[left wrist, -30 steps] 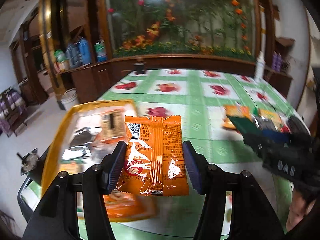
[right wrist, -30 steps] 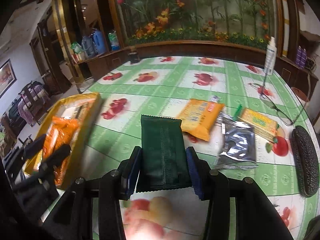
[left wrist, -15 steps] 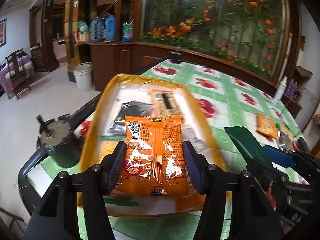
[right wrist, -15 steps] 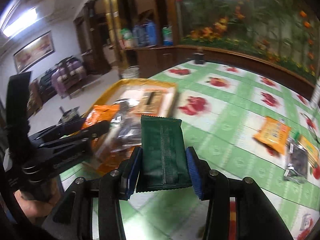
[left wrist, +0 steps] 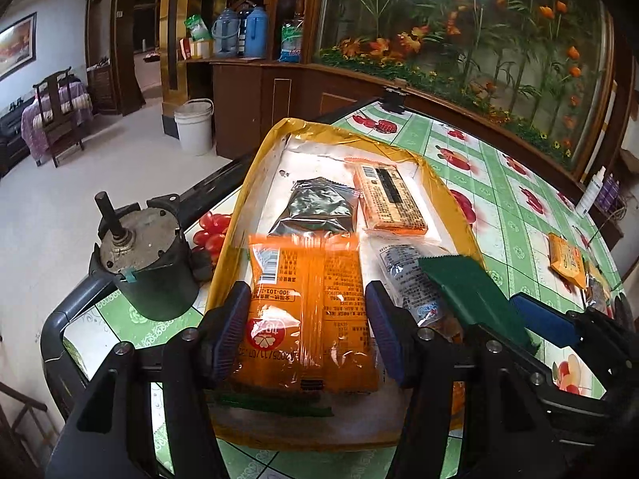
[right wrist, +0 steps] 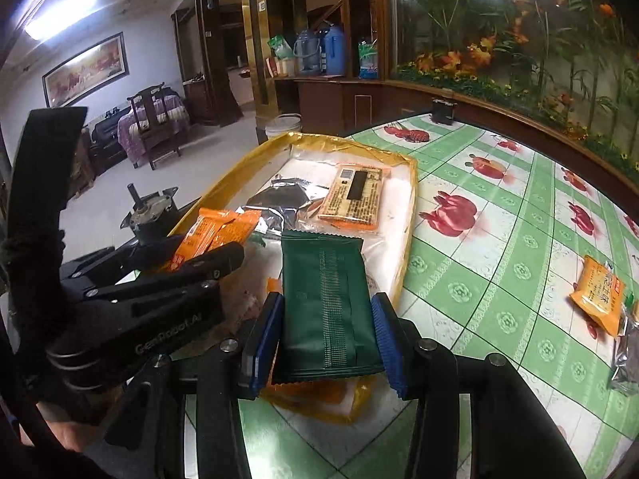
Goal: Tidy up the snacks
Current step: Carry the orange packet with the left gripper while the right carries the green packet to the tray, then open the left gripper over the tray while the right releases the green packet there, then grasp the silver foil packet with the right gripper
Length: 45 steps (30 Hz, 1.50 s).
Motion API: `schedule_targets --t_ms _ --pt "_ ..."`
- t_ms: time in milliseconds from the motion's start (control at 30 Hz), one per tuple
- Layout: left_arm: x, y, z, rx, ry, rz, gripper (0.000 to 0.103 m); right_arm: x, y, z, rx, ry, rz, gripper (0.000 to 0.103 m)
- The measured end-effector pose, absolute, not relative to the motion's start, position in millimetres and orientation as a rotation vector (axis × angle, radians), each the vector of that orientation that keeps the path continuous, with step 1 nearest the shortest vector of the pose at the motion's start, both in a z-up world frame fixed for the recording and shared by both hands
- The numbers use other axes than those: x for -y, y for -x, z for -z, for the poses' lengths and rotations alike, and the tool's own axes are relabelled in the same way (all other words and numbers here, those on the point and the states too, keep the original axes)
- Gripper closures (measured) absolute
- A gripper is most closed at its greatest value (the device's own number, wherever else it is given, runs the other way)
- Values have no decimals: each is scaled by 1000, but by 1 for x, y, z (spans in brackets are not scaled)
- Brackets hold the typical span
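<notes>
My left gripper (left wrist: 305, 331) is shut on an orange snack packet (left wrist: 307, 311) and holds it over the near end of a yellow tray (left wrist: 255, 183). My right gripper (right wrist: 325, 343) is shut on a dark green packet (right wrist: 325, 303) over the tray's near right corner (right wrist: 407, 215). The green packet also shows in the left wrist view (left wrist: 471, 295). In the tray lie a silver-black pouch (left wrist: 315, 207), an orange-tan packet with a black label (left wrist: 389, 199) and a clear-wrapped snack (left wrist: 411, 279).
An orange packet (right wrist: 597, 293) and a silver pouch (right wrist: 629, 351) lie on the green fruit-print tablecloth at the right. A dark pot with a metal lid (left wrist: 147, 267) stands left of the tray near the table's edge. A cabinet and flower mural stand behind.
Both grippers have swung left from the loose snacks on the table to above the tray, each still holding its packet. The tray now fills the middle of both views.
</notes>
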<state>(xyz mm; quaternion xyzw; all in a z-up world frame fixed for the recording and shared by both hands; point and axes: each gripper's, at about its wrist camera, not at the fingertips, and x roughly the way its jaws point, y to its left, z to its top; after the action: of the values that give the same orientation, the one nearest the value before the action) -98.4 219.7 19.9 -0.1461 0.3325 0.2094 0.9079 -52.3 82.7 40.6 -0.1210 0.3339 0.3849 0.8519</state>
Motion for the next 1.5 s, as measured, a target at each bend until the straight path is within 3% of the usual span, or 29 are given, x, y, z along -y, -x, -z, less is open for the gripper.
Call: schedule_targets --t_ms 400,533,833,1033,1200,1333,1500 --pt "-202 104 -41 -649 278 -400 43 -27 19 -71 -697 61 -732 54" --pt "-190 108 -52 -617 245 -379 34 19 -11 -73 -725 8 -587 50" --pt "-145 94 -59 -625 155 -250 34 157 -70 -53 -804 -26 -55 34" --pt "-116 88 -60 -636 98 -172 34 181 -90 -34 -907 -94 -63 35" --pt "-102 83 -60 -653 78 -134 35 160 -96 -20 -925 45 -25 34" --pt "-85 70 -67 -689 75 -67 35 166 -100 -15 -929 23 -18 43" --pt "-55 37 -77 -771 103 112 27 186 -96 -22 -943 -89 -53 44"
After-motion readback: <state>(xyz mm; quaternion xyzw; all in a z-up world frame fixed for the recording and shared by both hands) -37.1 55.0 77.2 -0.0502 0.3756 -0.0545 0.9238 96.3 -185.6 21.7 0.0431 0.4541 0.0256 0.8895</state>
